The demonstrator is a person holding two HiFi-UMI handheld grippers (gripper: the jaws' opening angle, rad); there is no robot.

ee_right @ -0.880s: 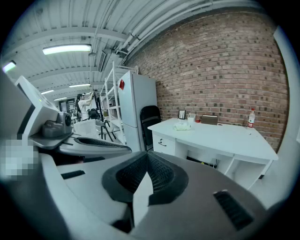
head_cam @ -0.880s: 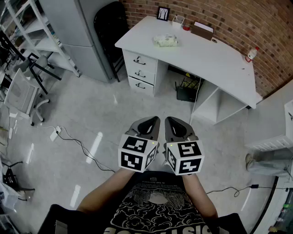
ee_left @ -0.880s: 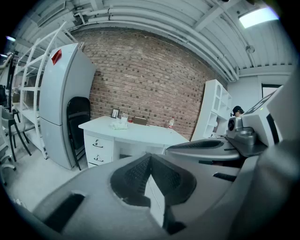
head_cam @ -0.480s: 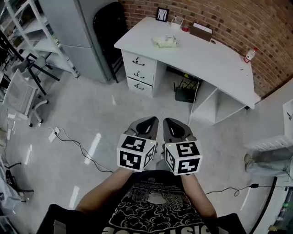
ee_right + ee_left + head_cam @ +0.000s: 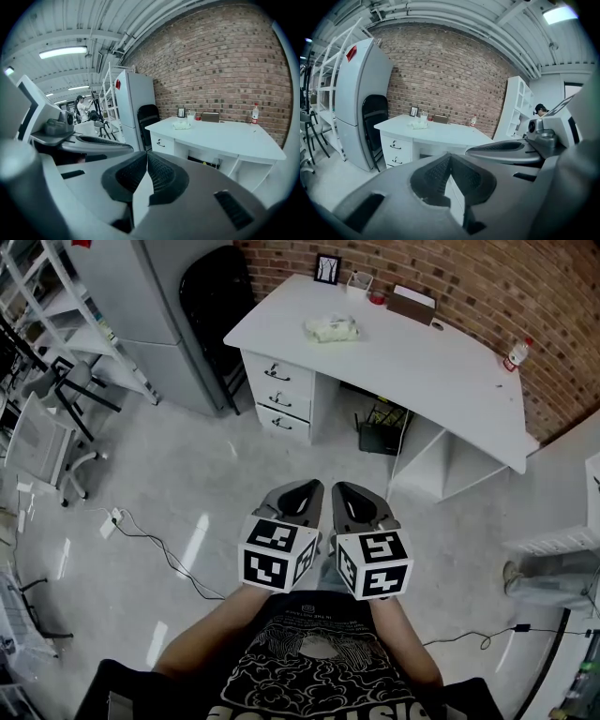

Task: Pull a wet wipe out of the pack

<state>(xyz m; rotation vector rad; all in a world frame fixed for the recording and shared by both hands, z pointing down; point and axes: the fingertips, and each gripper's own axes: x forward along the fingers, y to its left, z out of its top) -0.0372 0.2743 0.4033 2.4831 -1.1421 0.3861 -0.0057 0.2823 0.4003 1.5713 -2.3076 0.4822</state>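
The left claw [image 5: 451, 155] had its jaws shut tip to tip, pads meeting with nothing between them. The right claw [image 5: 147, 153] was closed and empty in the same way. Both were held side by side, close in front of the person's chest, above the grey floor [image 5: 187, 474] and well apart from the white tabletop [image 5: 431, 362]. The pack of wet wipes [image 5: 332, 329] lay on that tabletop near its far left end, a pale, crumpled bundle, untouched. Beyond it, along the brick wall [image 5: 487, 277], stood a small picture frame [image 5: 326, 268], a cup [image 5: 359, 281] and a brown box [image 5: 413, 304]. A bottle [image 5: 515, 352] stood at the right end. Drawers [image 5: 278, 395] sat under the left end, with a black chair [image 5: 208, 306] beside them.
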